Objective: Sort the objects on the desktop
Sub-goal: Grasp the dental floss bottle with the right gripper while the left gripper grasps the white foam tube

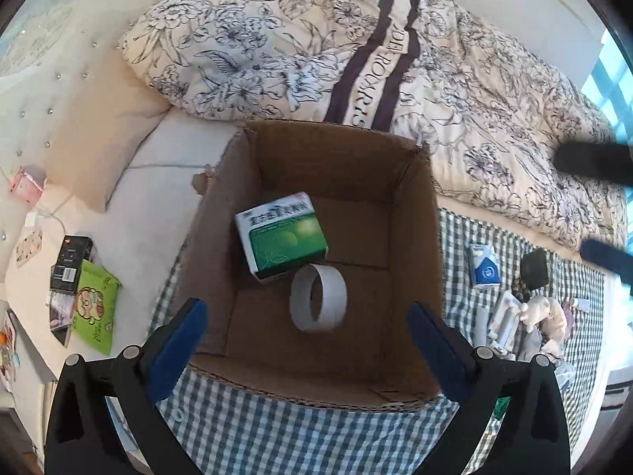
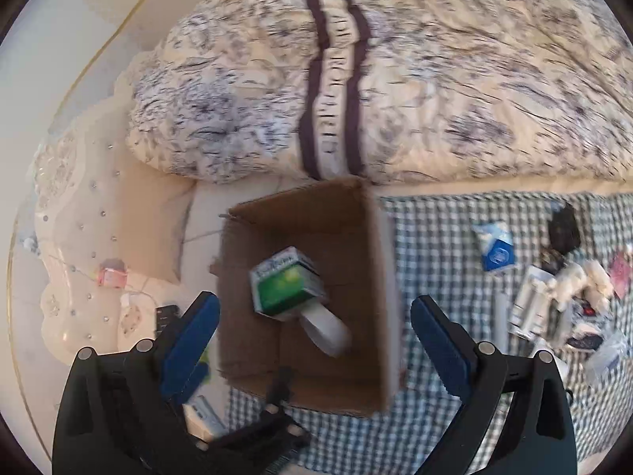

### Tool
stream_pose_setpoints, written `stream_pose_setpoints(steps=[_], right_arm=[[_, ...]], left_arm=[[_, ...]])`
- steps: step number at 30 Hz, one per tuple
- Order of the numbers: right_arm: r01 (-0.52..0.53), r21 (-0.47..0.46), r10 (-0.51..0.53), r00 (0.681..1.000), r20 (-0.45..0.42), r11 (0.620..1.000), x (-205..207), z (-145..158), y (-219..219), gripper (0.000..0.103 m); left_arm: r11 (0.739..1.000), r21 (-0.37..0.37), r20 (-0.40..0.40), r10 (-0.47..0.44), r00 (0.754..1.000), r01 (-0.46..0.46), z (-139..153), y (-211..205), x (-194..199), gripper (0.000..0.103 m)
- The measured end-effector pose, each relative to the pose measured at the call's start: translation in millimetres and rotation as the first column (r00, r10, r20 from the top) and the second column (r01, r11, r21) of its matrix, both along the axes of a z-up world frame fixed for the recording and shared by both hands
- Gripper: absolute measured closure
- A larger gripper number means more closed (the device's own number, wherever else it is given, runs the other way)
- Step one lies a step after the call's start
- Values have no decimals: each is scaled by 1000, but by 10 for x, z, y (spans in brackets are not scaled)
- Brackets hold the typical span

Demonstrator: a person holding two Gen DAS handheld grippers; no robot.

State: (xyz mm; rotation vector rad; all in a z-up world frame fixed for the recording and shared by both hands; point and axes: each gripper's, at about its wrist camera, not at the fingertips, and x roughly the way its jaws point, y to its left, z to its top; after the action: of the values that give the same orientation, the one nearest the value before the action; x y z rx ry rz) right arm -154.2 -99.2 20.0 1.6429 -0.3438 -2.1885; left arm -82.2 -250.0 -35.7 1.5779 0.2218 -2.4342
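The left gripper (image 1: 306, 340) hangs over the near edge of the cardboard box (image 1: 415, 277) with its blue pads spread wide and nothing between them, which suits a tool that has no more to carry here; the right gripper (image 2: 314, 336) stands wide and empty too, tilted down at the same box from the side, though its picture is smeared; inside the box a white tape roll (image 1: 318, 297) stands on its edge on the floor, touching the green and white carton (image 1: 283, 235) that leans just behind it, so both look sorted already; the box sits on a checked cloth (image 1: 277, 435), open side up, likely so things can be dropped straight in; to the right, well apart from the box, a blue and white packet (image 1: 483, 265), a black item and a loose pile wait unsorted, probably the next call; behind everything lies a flowered quilt (image 1: 277, 39).
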Motion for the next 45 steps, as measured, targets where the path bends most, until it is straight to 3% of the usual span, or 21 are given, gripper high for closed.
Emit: stream_pose_setpoints(steps=[6,10,17,20,23,25,29,35,39,41,42,43,44,45], right_arm=[[148,90,-151,988,36,985,293,-291,899,5],[287,180,-304,950,77,941,579,-624,1800,5],[517,273,-574,793,203,811,1073,-1299,3400,5],[548,291,-613,757,225,784,1167,-1511,3773,5],[539,304,-612,751,248,786,1169,-1737,3979,6],[526,311,-603,753,264,792,1137,-1893,4069,6],[508,294,-581,763,283,810,1050,-2132,4170,6],[517,213,-559,754,346,829,853,-2425,4185,6],[478,250,-539,764,355,842,708,-2577,4105,7],[467,279,-542,762,355,839,677,-2627,4095,15],[460,295,-542,764,349,838,672,-2620,4087,27],[443,319,-537,772,339,838,668,-2598,4067,35],[423,341,-527,784,328,840,668,-2567,4039,38],[412,350,-520,792,320,841,677,-2541,4021,38]], left_arm=[[994,1,-20,-105,994,105,-104,592,26,0],[980,16,-36,-197,980,198,-236,1161,125,0],[934,22,17,-357,934,357,-831,2167,360,0],[917,-17,49,-398,916,399,-1145,2454,441,0],[913,-103,120,-383,916,395,-1529,2595,480,0],[917,-116,142,-365,920,382,-1700,2607,506,0],[929,-89,158,-342,926,359,-1909,2533,564,0],[946,-68,183,-300,936,316,-2163,2494,479,0],[954,-29,162,-291,943,299,-2233,2482,425,0],[951,0,163,-304,939,308,-2238,2474,426,9],[945,20,159,-326,932,327,-2219,2483,435,26],[934,16,154,-355,922,357,-2183,2512,420,50],[919,40,151,-394,907,392,-2145,2556,431,64],[910,55,149,-415,898,411,-2118,2588,437,88]])
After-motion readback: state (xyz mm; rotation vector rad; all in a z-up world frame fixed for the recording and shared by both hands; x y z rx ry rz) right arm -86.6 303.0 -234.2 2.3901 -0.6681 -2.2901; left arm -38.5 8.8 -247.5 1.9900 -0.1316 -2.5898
